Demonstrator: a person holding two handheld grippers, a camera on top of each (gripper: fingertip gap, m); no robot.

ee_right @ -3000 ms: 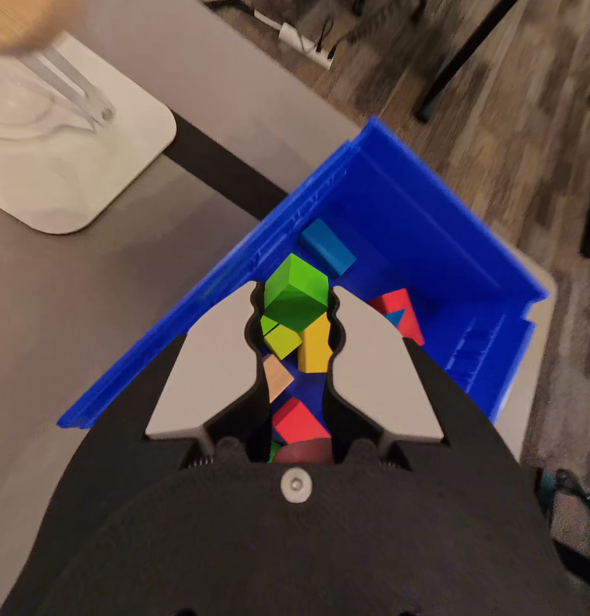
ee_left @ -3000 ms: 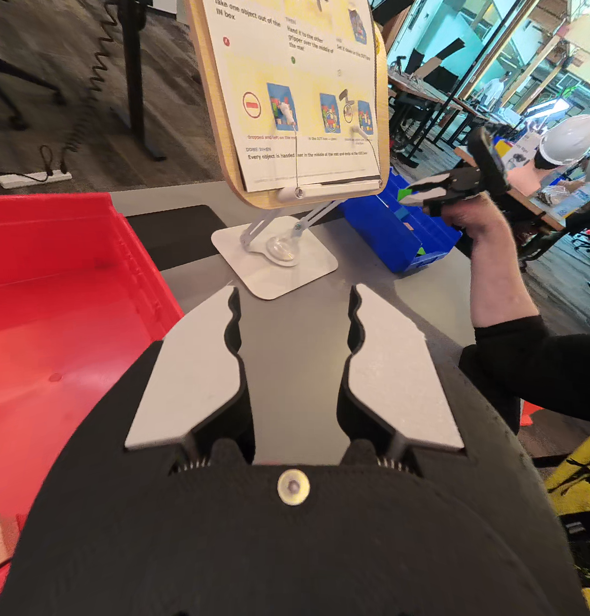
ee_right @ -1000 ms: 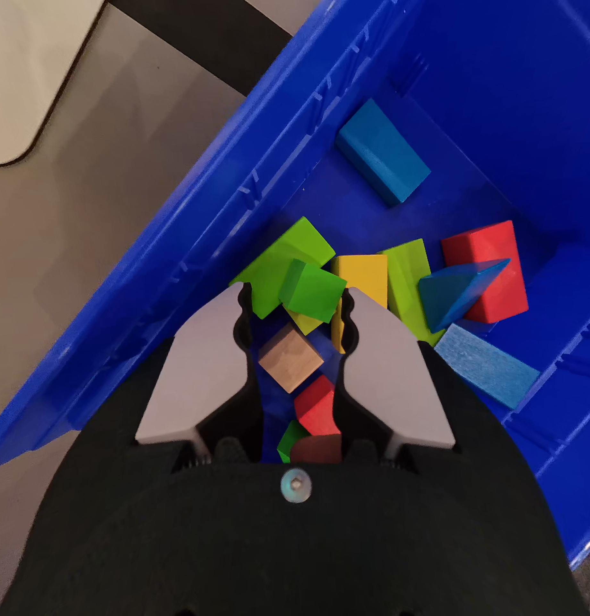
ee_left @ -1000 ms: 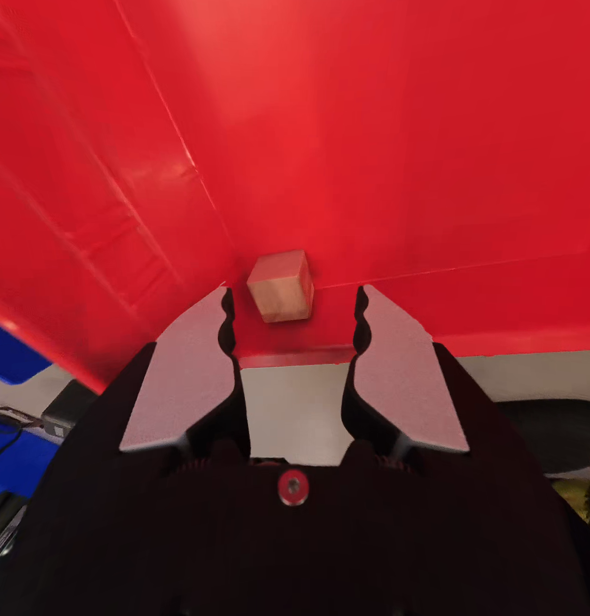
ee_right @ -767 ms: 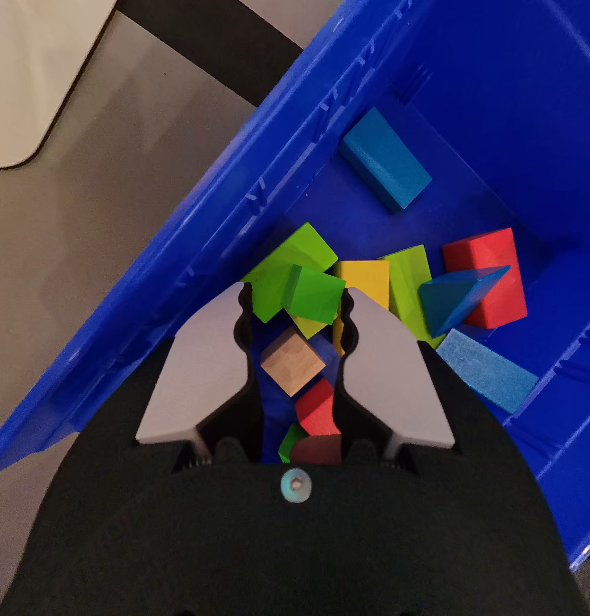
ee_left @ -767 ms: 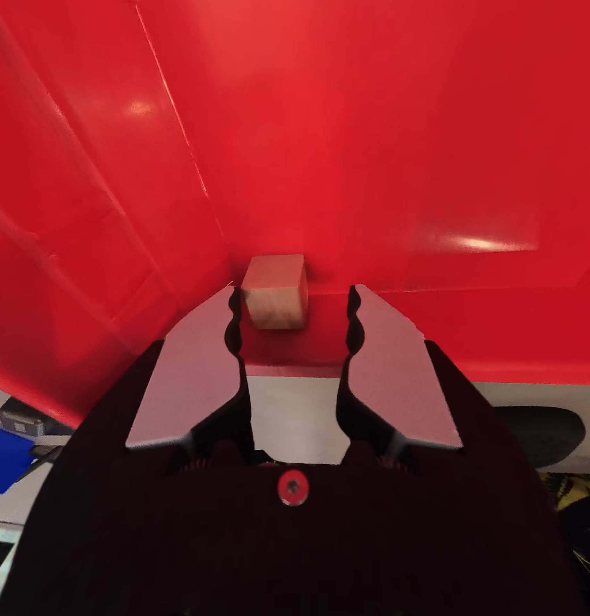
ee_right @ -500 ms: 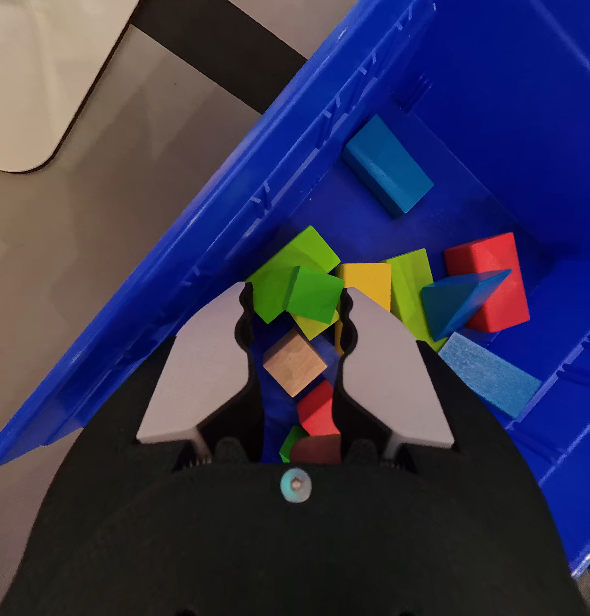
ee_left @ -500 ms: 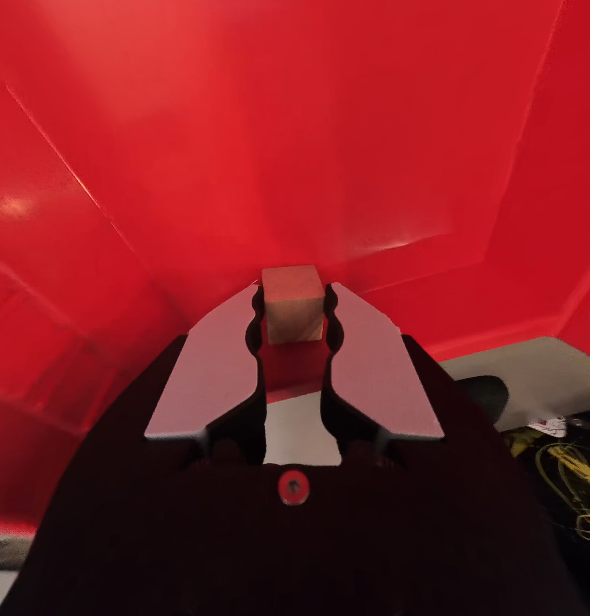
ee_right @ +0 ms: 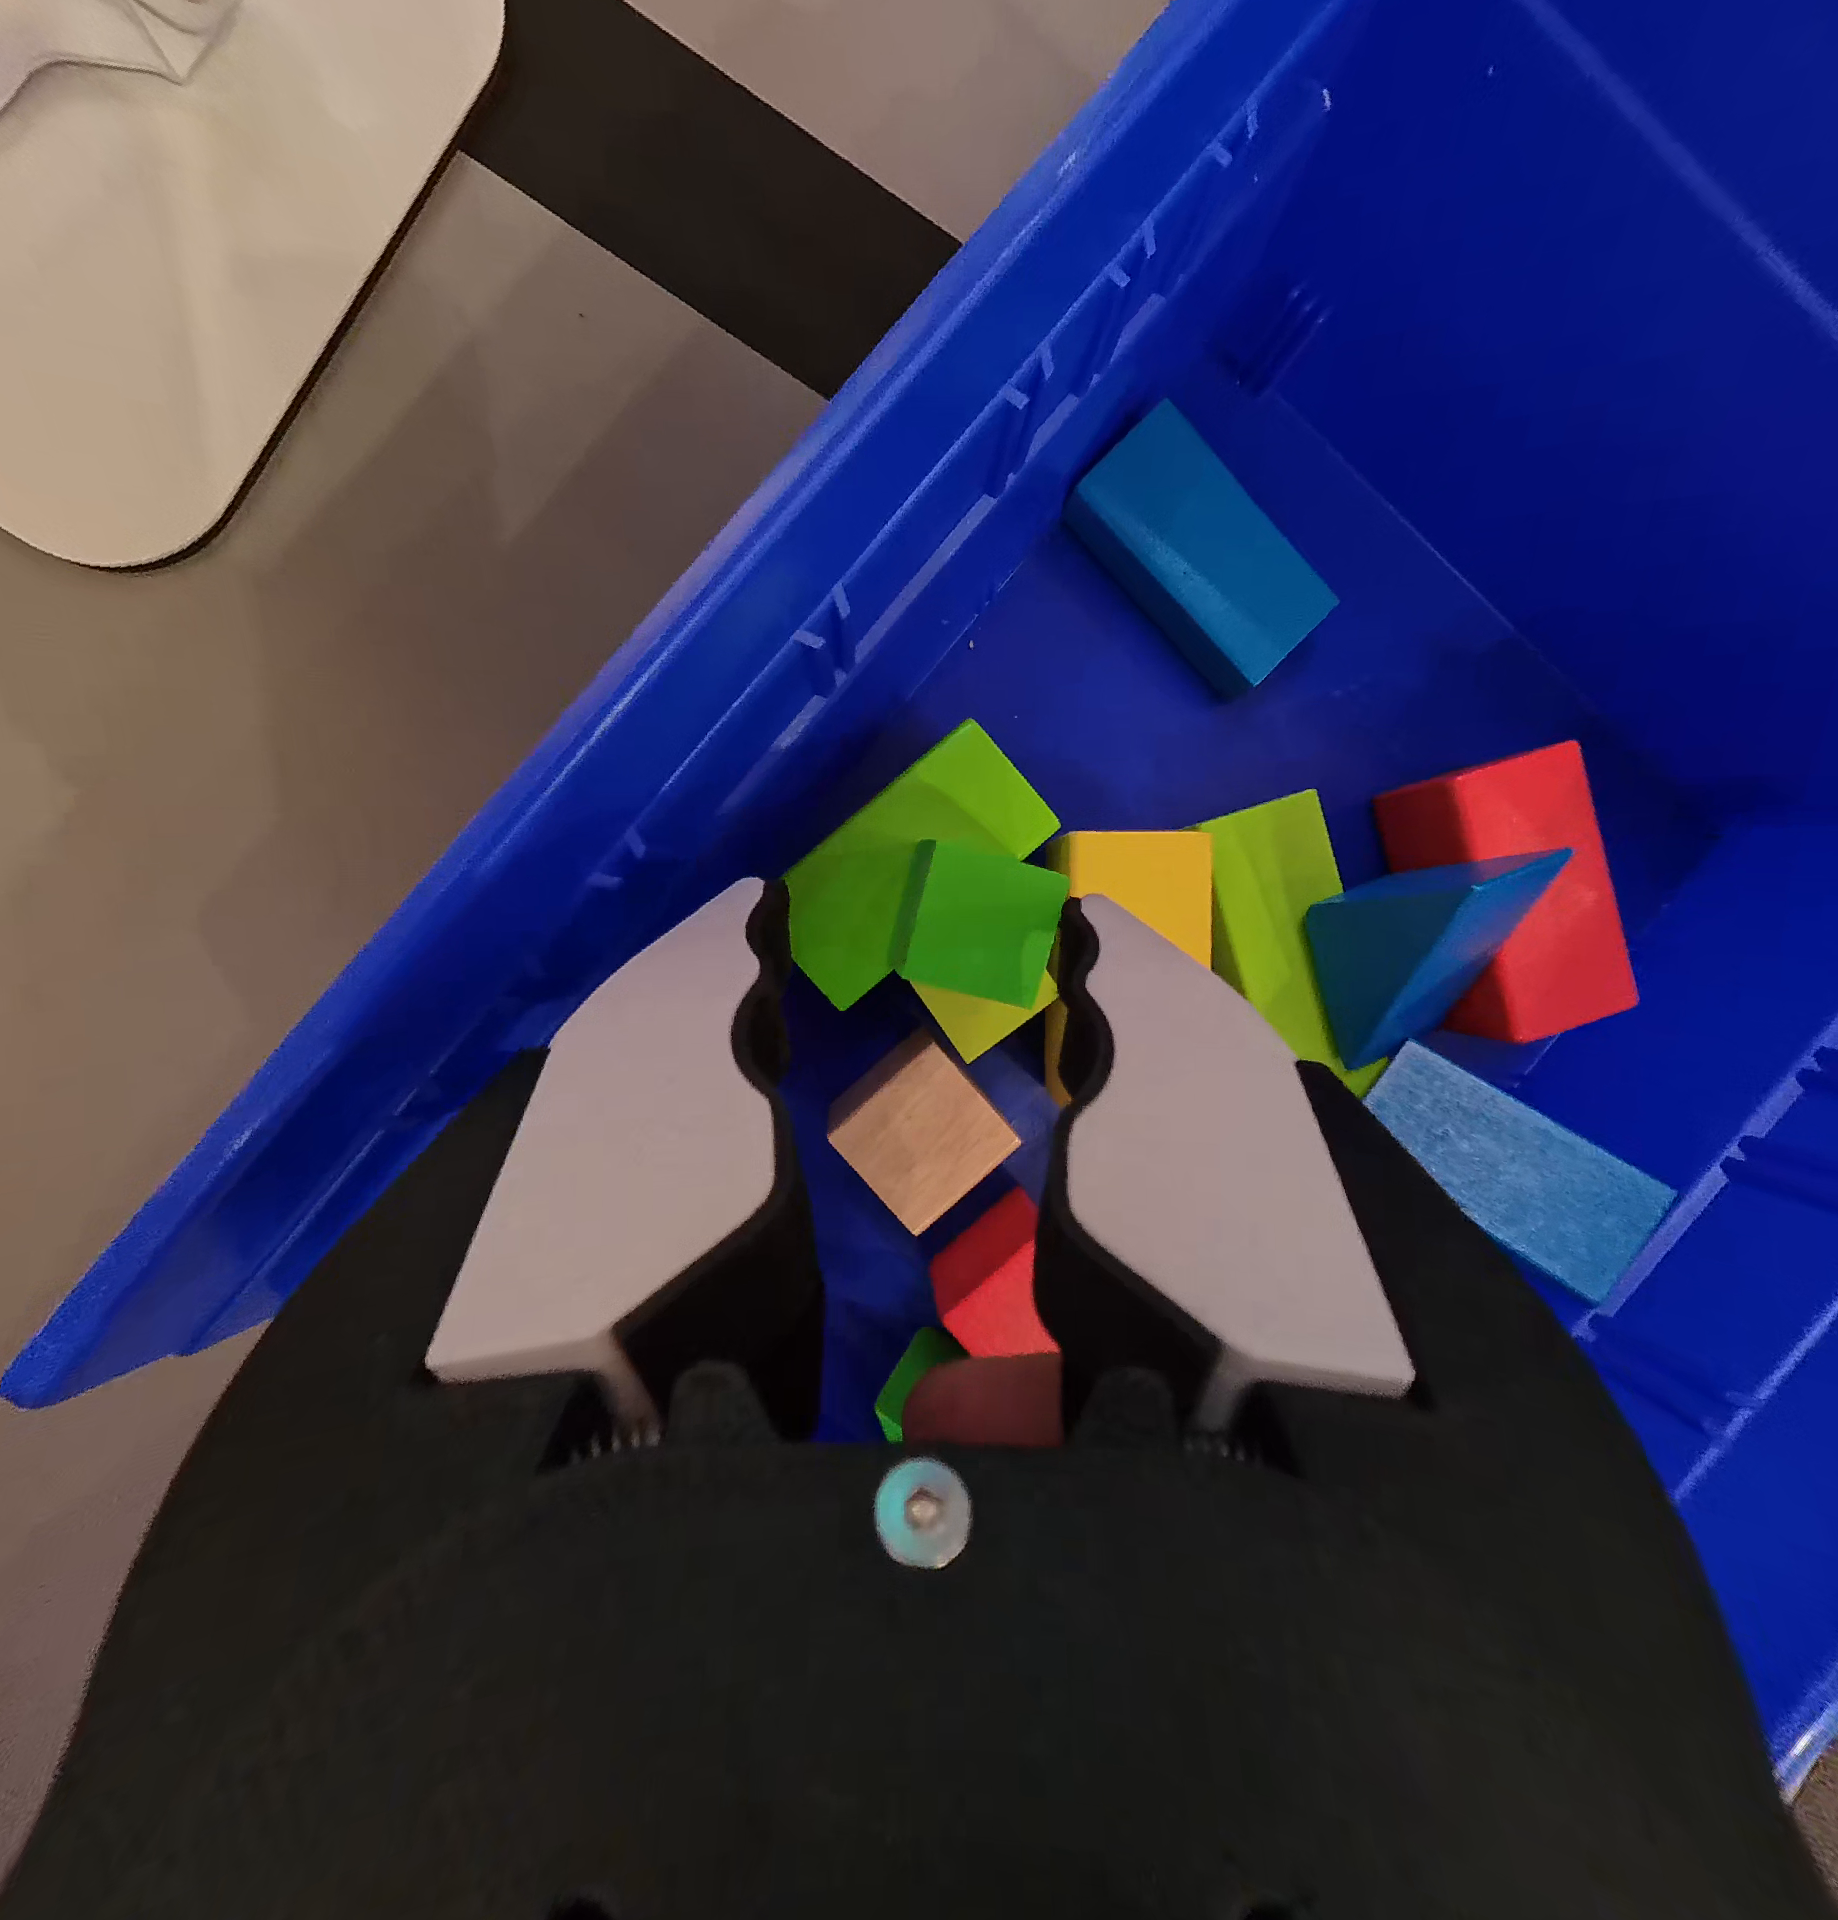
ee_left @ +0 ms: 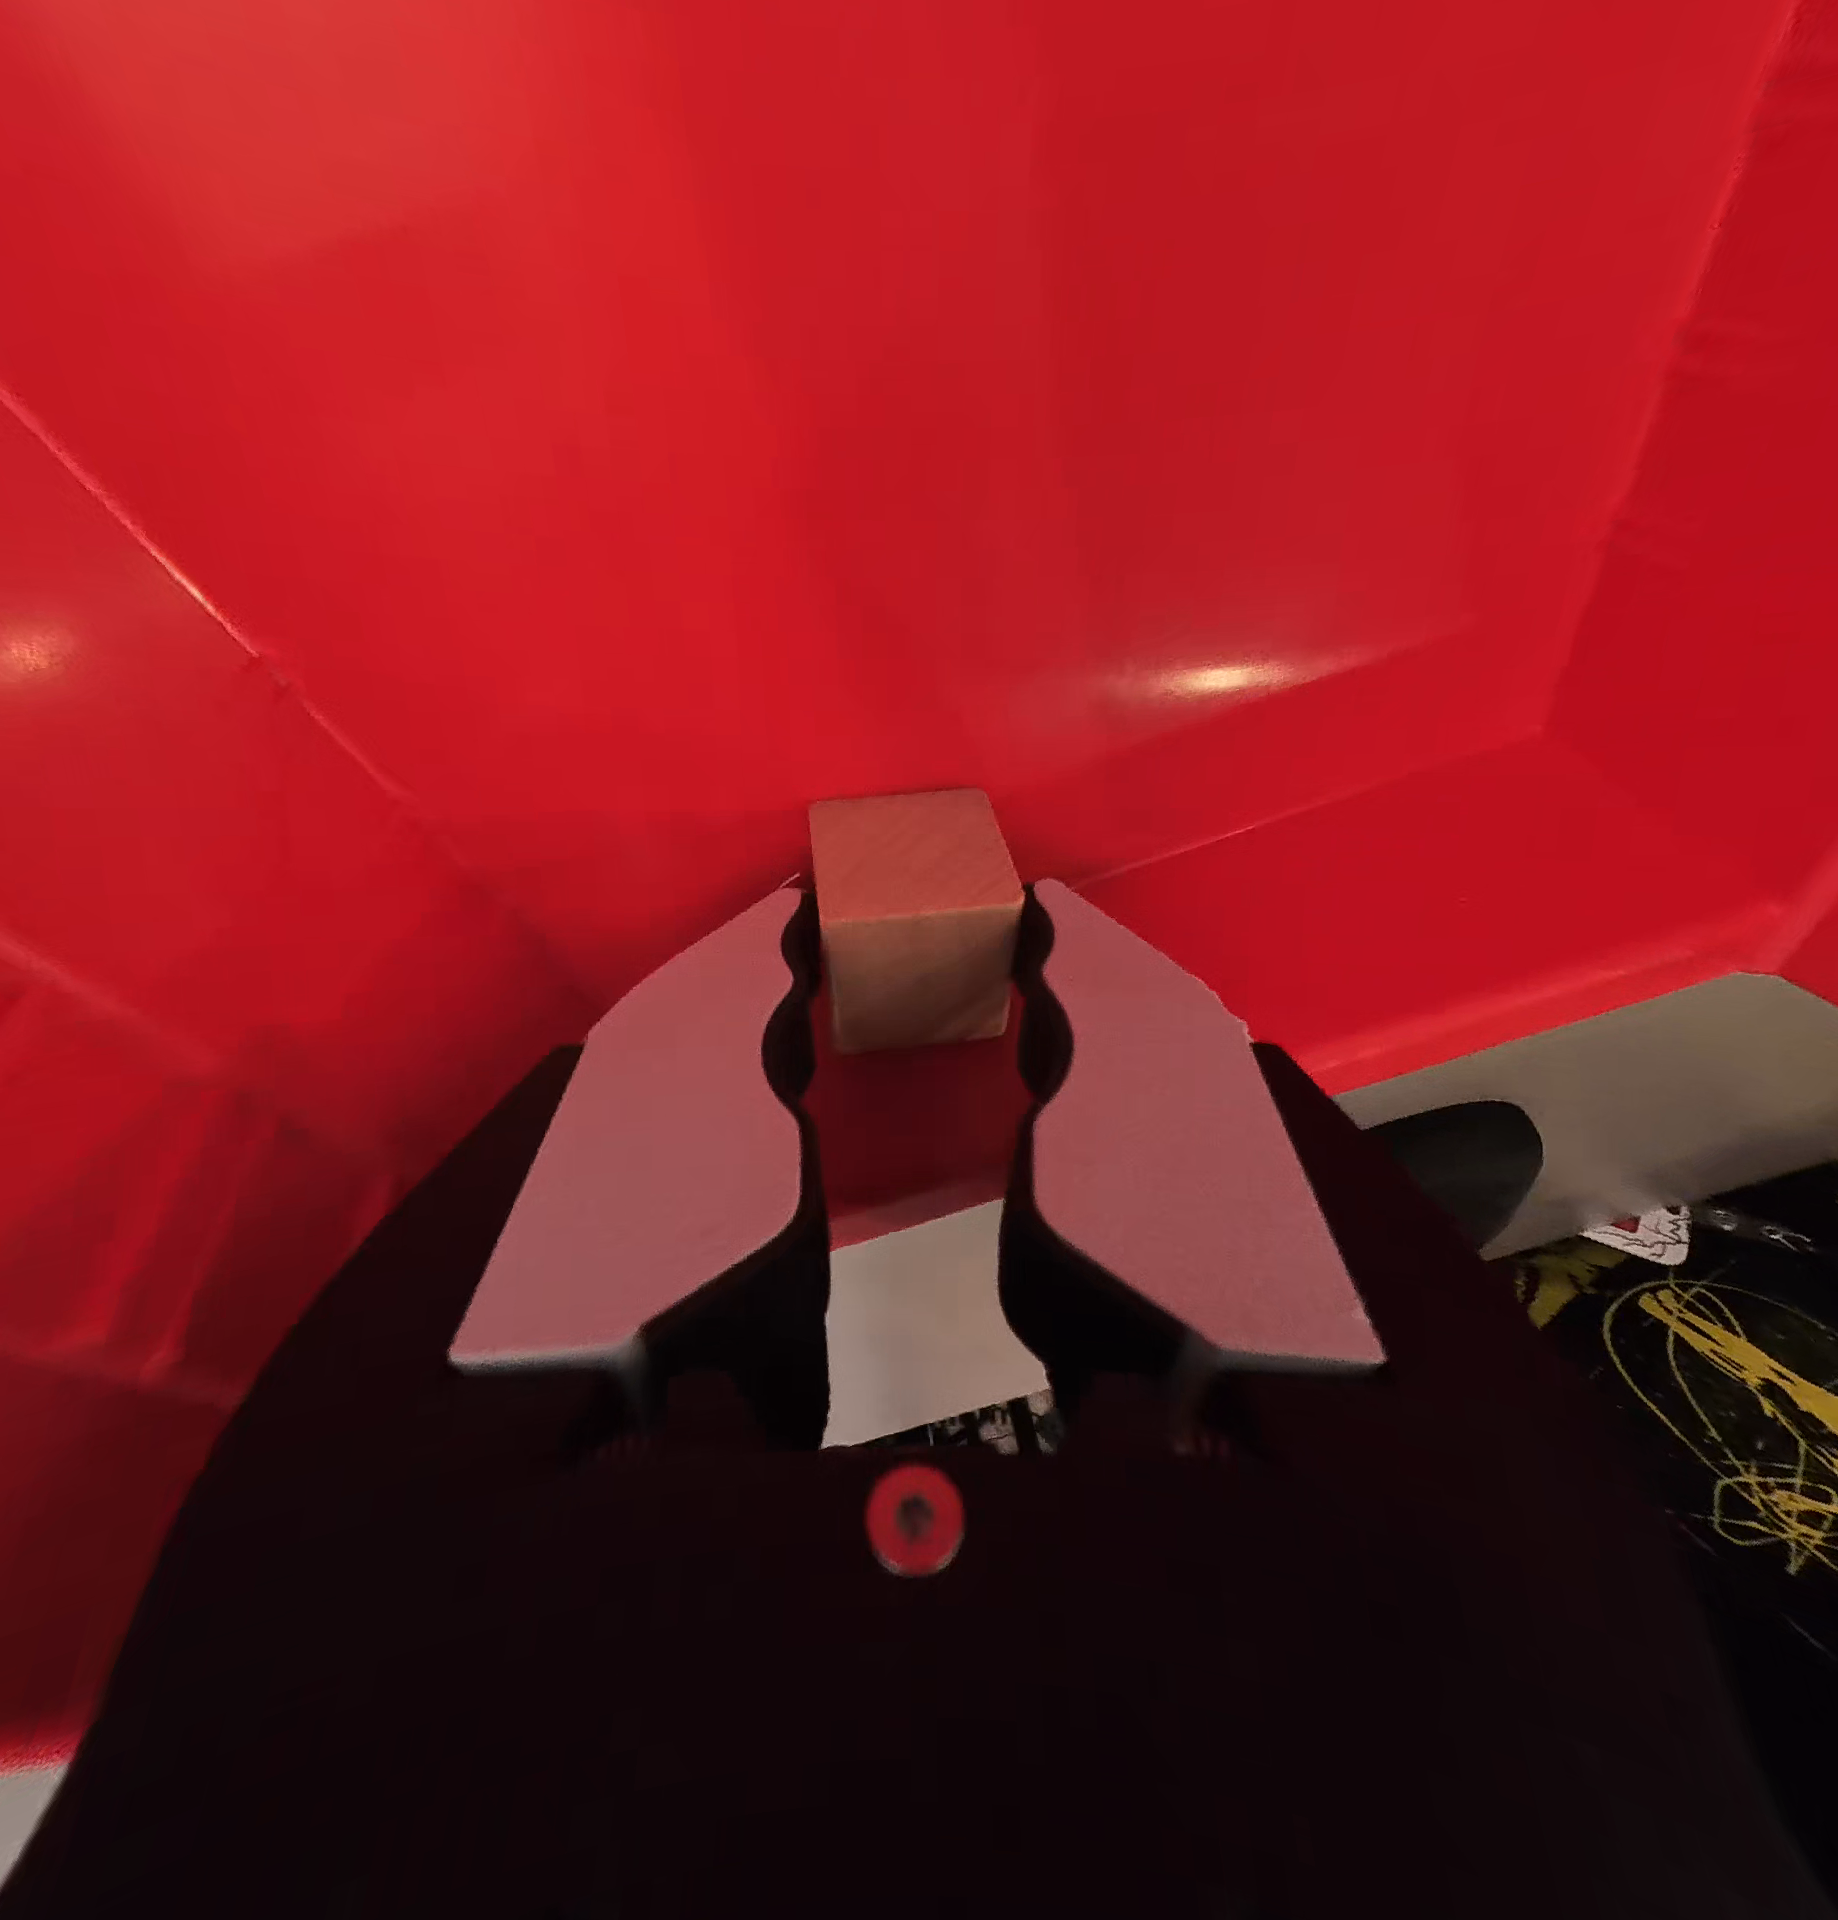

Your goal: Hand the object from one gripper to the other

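Observation:
In the left wrist view my left gripper [ee_left: 917,899] is inside the red bin [ee_left: 894,416]. It is shut on a plain wooden cube [ee_left: 915,935], with both pads pressed against the cube's sides. In the right wrist view my right gripper [ee_right: 923,899] hangs over the blue bin [ee_right: 686,727] with its jaws open and nothing held. A green cube [ee_right: 982,925] lies below the fingertips on top of other blocks in the bin. It shows next to the right fingertip [ee_right: 1102,935], with a clear gap to the left one.
The blue bin also holds a light green block [ee_right: 925,810], a yellow block [ee_right: 1143,883], a red block [ee_right: 1507,883], blue blocks [ee_right: 1195,540] and a second wooden cube [ee_right: 923,1132]. A white stand base [ee_right: 167,260] sits on the grey table [ee_right: 271,779]. The table edge [ee_left: 1621,1049] and the floor show beside the red bin. About 70 cm separates my left fingertips from my right.
My left gripper moved into the red bin and closed on the wooden cube. My right gripper's jaws stand wider than three seconds ago, and the green cube it held now lies in the blue bin.

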